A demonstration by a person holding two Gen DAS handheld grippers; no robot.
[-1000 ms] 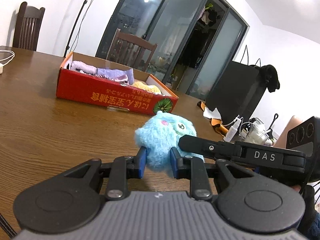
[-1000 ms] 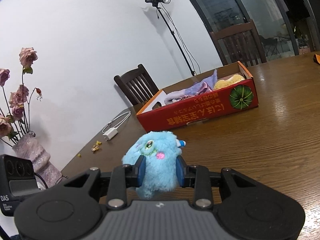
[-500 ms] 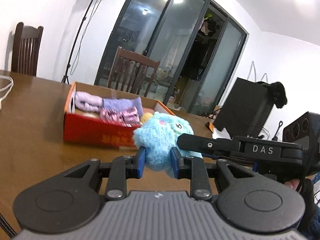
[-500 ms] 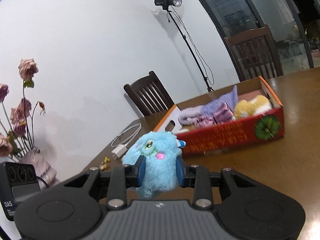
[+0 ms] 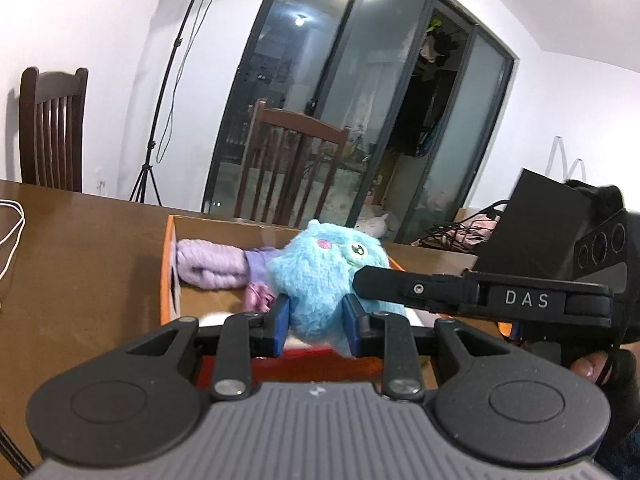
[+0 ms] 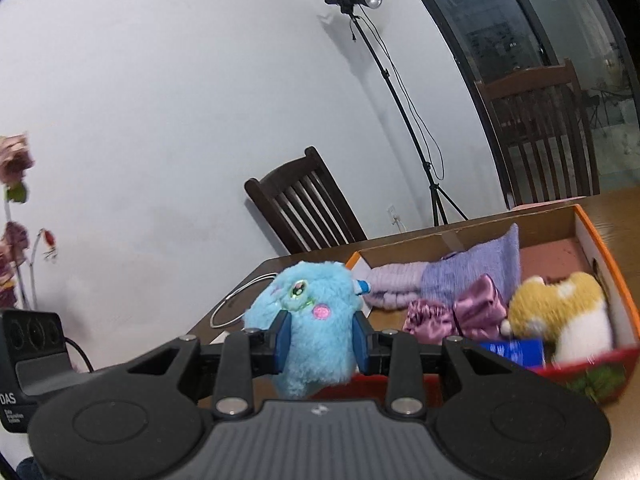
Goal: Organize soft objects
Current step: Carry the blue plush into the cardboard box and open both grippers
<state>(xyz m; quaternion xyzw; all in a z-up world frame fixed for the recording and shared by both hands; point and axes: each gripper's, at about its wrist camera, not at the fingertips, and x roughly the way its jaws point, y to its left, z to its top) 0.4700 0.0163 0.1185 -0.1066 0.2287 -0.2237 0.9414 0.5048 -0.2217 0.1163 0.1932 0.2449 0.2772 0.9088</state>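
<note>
A: Where is the blue plush toy (image 5: 326, 276)?

B: Up off the table (image 5: 80, 264), held from two sides above the near edge of the cardboard box (image 6: 596, 248). The left gripper (image 5: 316, 320) is clamped on its lower body, and the right gripper (image 6: 322, 336) pinches it too, its blue pads sunk into the fur.

A: What's already in the box?

B: A ribbed lilac knit roll (image 6: 394, 282), a folded purple cloth (image 6: 476, 272), a glossy pink satin bow (image 6: 460, 314), a yellow and white plush (image 6: 560, 312) in the near corner, and something blue and flat (image 6: 514, 350) beside it.

A: What could go wrong?

B: I judge the toy squashy and springy, round with long shaggy pile. If one hand lets go before the other, it could swing or roll off the rim onto the table. The floor of the box looks crowded at this end, so it may perch on the bow or the yellow plush instead of settling. The fur could also drag on the pads at release.

A: And the box itself?

B: Shallow, red outside with an orange rim, brown card inside. It looks light, so a bump from a gripper might shove it across the smooth wood.
</note>
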